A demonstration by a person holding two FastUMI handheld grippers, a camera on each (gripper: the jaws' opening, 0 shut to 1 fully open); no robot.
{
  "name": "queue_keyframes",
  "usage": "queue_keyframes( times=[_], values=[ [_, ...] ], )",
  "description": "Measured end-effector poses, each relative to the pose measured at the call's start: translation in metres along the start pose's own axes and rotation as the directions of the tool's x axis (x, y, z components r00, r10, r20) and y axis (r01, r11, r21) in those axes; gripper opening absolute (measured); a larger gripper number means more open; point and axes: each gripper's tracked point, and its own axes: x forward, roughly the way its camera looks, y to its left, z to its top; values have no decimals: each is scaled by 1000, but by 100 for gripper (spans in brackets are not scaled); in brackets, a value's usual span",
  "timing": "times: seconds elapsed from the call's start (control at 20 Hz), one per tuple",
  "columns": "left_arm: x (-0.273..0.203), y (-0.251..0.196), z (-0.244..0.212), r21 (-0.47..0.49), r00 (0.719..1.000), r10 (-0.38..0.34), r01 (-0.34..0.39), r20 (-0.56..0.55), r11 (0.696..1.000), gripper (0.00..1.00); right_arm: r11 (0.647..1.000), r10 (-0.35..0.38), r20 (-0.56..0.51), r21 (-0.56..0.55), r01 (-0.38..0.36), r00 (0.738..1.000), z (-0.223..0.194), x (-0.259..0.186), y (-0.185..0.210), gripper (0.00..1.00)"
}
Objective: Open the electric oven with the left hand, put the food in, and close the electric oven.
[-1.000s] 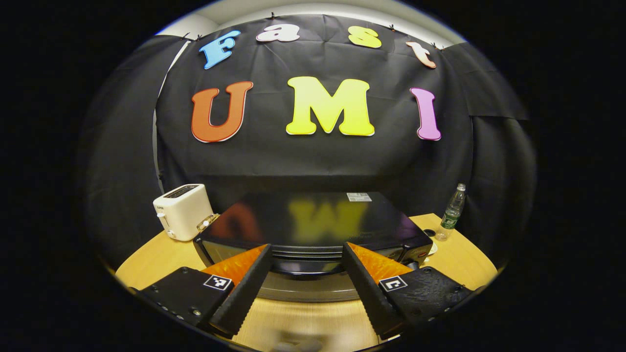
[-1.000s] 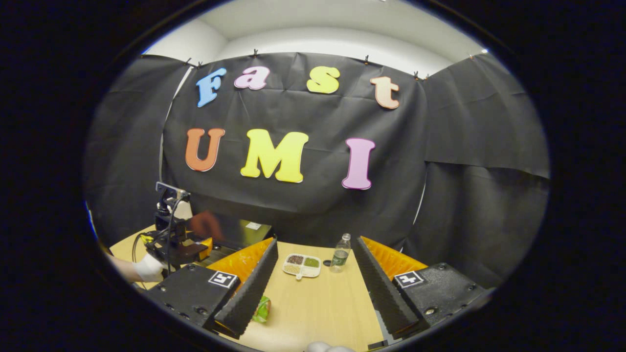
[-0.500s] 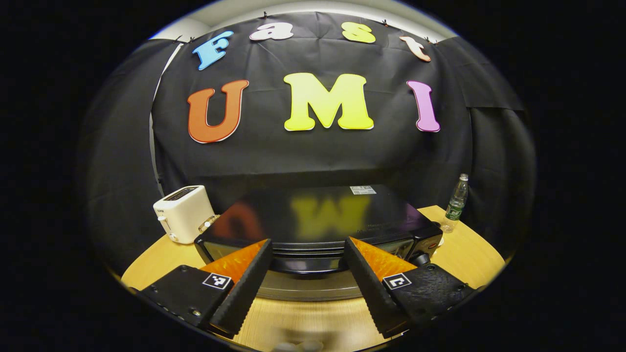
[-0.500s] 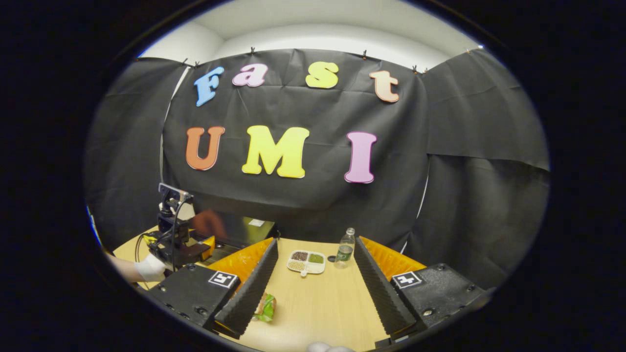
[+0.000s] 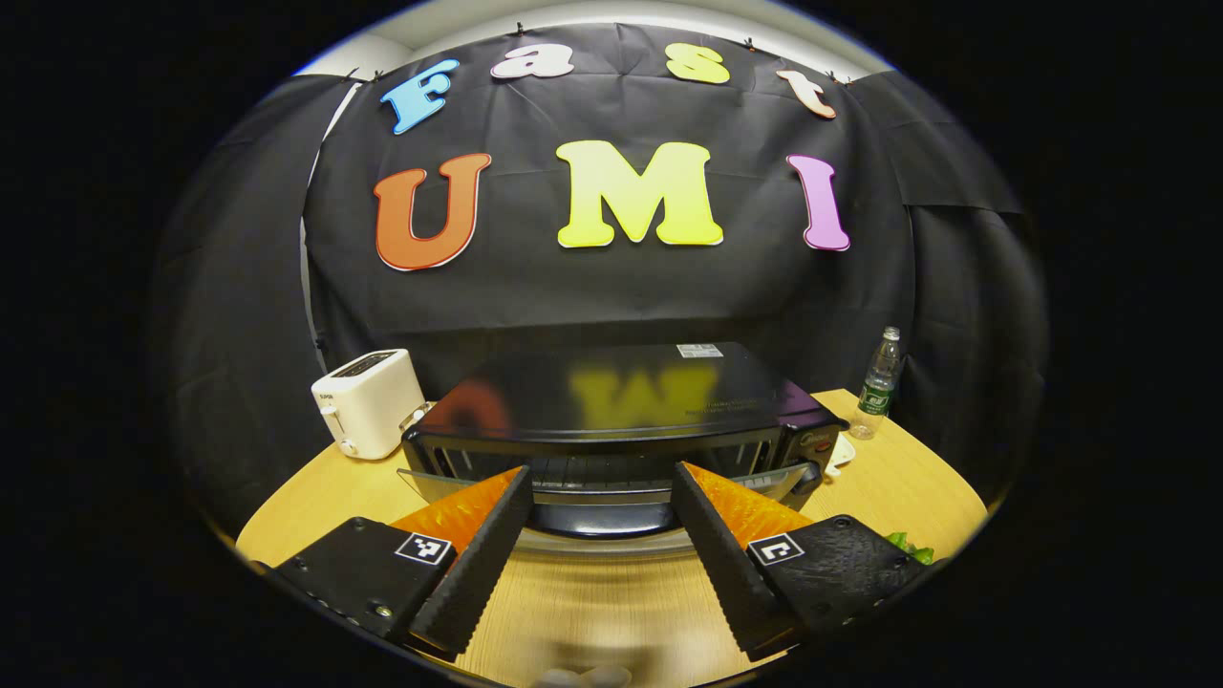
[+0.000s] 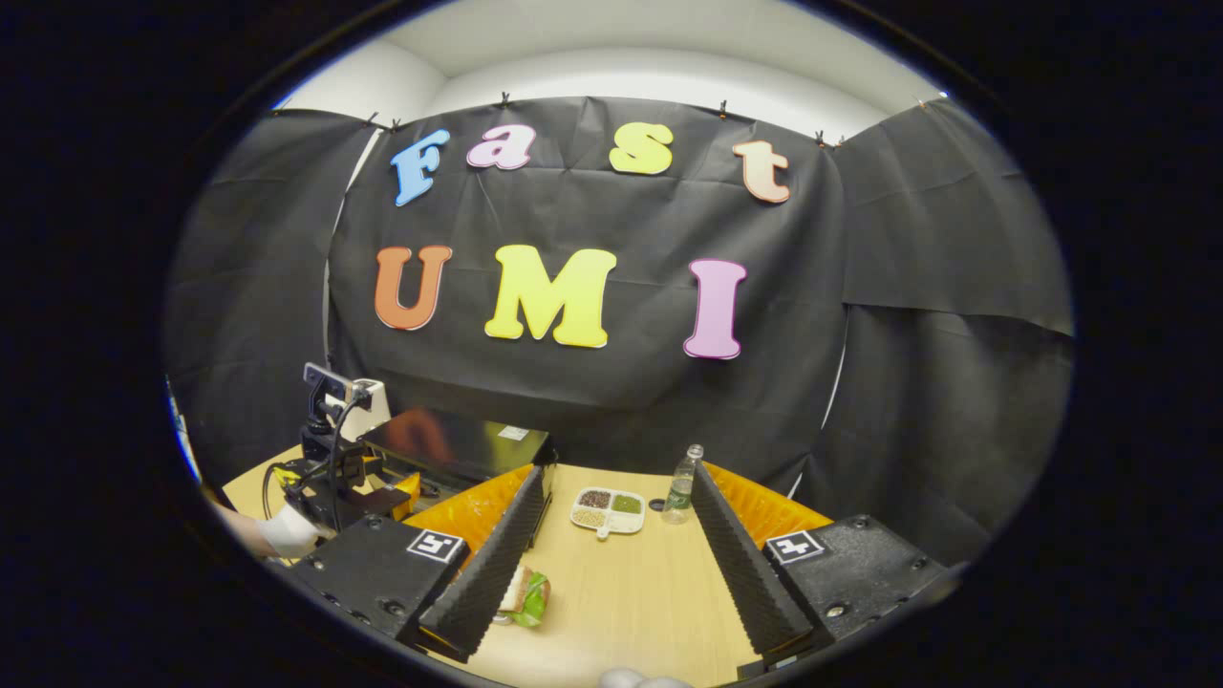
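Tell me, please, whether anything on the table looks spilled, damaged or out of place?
Nothing stands out. The oven door is partly open, as the task requires. The toaster and bottle stand upright, and the sandwich lies intact on the table.

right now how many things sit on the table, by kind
appliances: 2, the electric oven and the toaster
bottles: 1, the water bottle
dishes: 1, the divided dish
food: 1, the sandwich
total: 5

Wooden table: black oven dead ahead of left gripper, white toaster ahead-left, water bottle ahead-right; sandwich by right gripper's left finger, sectioned dish ahead
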Motion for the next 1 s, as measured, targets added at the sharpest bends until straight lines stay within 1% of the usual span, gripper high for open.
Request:
queue_keyframes(
  times=[0.15,0.2,0.4,0.5,0.6,0.65,1.0],
  values=[
    [-17,-1,-16,1,1000,-4,4,-18,1000,97,1000,10,0,-14,-10,1000,-1,-7,5,100],
    [-20,0,-23,-2,1000,-5,5,-29,1000,97,1000,12,2,-19,-12,1000,1,-9,7,98],
    [-38,-1,-47,-3,998,-16,16,-63,1000,98,999,15,-1,-29,-15,1000,-4,-18,10,100],
    [-46,-2,-61,-6,996,-16,16,-84,1000,97,999,14,-8,-29,-15,1000,-8,-24,10,98],
    [-51,-3,-74,-7,994,-18,18,-109,1000,97,999,13,-17,-29,-13,1000,-13,-28,11,98],
    [-52,-3,-81,-10,992,-21,20,-123,1000,97,999,13,-19,-29,-14,1000,-15,-29,11,100],
    [-65,-6,-118,-7,984,-34,34,-176,999,97,1000,8,-51,-21,-9,999,-32,-35,9,100]
  ],
)
